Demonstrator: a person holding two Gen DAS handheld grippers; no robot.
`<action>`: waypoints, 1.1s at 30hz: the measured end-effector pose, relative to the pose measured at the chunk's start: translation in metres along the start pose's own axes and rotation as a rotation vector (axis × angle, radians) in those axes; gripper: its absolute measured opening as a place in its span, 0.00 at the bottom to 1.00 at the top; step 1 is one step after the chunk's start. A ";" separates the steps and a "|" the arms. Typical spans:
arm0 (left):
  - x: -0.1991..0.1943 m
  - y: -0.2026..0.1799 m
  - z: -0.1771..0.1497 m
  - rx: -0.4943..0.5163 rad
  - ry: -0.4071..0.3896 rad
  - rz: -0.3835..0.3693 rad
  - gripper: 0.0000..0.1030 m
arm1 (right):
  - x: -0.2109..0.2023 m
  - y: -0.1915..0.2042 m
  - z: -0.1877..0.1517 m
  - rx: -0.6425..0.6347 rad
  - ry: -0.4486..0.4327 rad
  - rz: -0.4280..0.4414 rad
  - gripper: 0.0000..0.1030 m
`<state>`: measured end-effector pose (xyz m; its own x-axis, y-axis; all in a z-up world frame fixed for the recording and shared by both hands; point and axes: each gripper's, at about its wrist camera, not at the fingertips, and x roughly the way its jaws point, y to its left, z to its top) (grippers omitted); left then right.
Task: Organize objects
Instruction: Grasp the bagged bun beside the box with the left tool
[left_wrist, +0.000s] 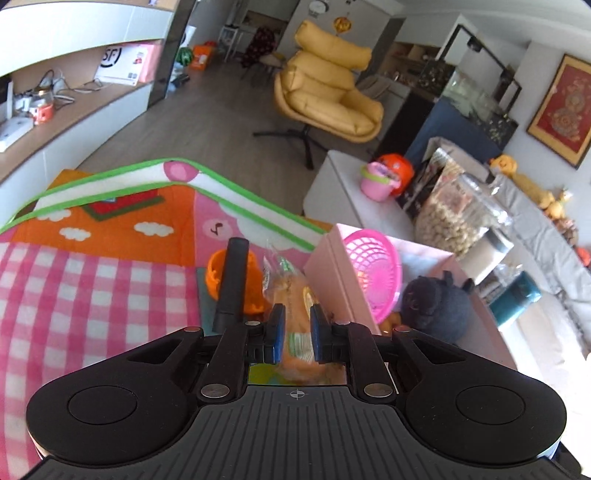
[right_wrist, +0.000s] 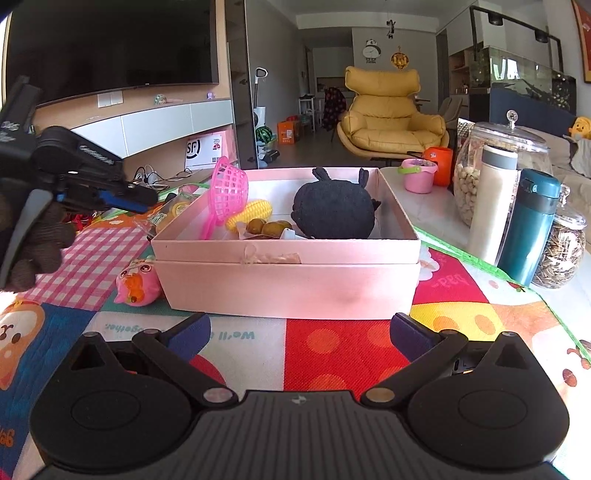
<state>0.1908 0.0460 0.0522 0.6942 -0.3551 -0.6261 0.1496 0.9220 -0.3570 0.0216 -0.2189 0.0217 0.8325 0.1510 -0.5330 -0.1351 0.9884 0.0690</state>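
Pink box (right_wrist: 288, 284) sat mid-mat; your left gripper (left_wrist: 294, 332) clenched a bread bag (left_wrist: 291, 291) beside it, your right gripper (right_wrist: 299, 332) gaped, released.

1. Setting: a home living room; a yellow padded lounge chair (right_wrist: 388, 114) stands on a wood-look floor.
2. A large wall-mounted television (right_wrist: 110, 44) hangs above a low media shelf (left_wrist: 92, 107).
3. A glass aquarium (right_wrist: 528, 81) and a framed picture (left_wrist: 563, 110) line the far wall.
4. A colourful children's play mat (left_wrist: 92, 266) covers the foreground; a panda wall clock (right_wrist: 370, 50) hangs beyond.
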 end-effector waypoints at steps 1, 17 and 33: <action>0.008 -0.003 -0.001 0.016 0.007 0.007 0.16 | 0.001 0.000 0.000 0.000 0.004 -0.001 1.00; 0.018 0.005 -0.017 0.019 0.028 -0.006 0.51 | 0.009 0.004 0.000 -0.020 0.055 0.000 1.00; -0.021 0.009 -0.048 0.076 0.006 -0.046 0.51 | 0.031 0.008 0.001 -0.053 0.209 -0.005 1.00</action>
<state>0.1441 0.0548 0.0290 0.6814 -0.3983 -0.6140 0.2346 0.9135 -0.3323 0.0471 -0.2064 0.0067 0.7046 0.1340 -0.6968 -0.1640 0.9862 0.0239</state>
